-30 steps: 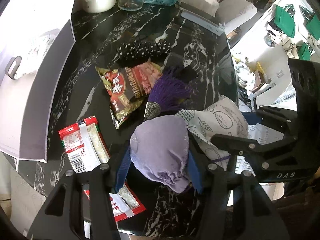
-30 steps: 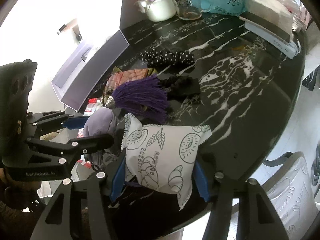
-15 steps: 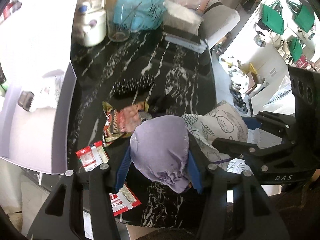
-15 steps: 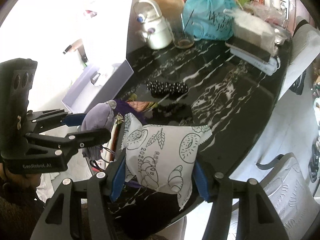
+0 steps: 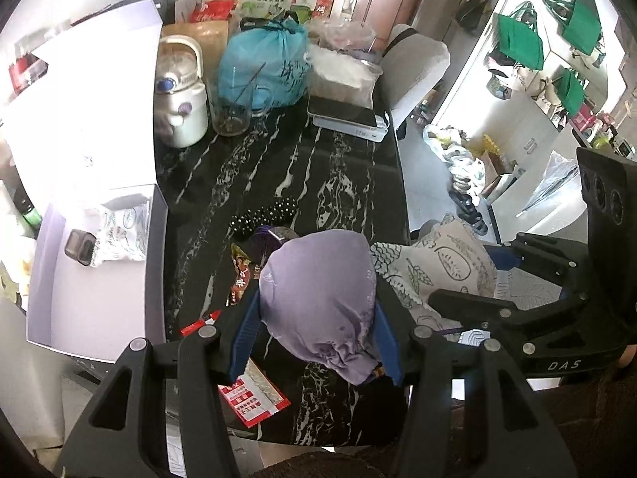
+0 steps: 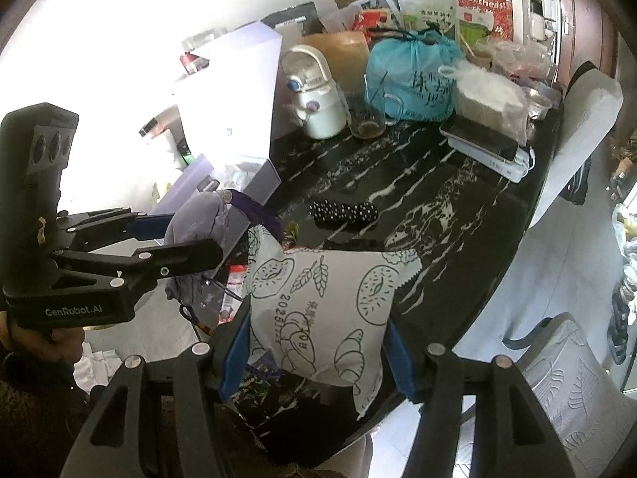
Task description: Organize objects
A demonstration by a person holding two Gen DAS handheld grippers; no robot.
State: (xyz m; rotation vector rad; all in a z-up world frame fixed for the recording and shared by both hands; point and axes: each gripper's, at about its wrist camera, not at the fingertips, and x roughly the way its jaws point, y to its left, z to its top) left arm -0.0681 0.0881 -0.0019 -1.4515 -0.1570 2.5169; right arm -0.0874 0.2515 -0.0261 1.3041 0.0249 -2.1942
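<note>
Left hand-held gripper (image 6: 187,239), "GenRobot.AI" on its black body

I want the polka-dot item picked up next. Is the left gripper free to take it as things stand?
Probably not yet. The left gripper is shut on the purple pouch, so its jaws are full. The polka-dot item lies uncovered on the black table, so the way is otherwise free.

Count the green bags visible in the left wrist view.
4, all hanging at upper right: one, another, a third lower, a sliver at the edge. Others may be hidden.
</note>
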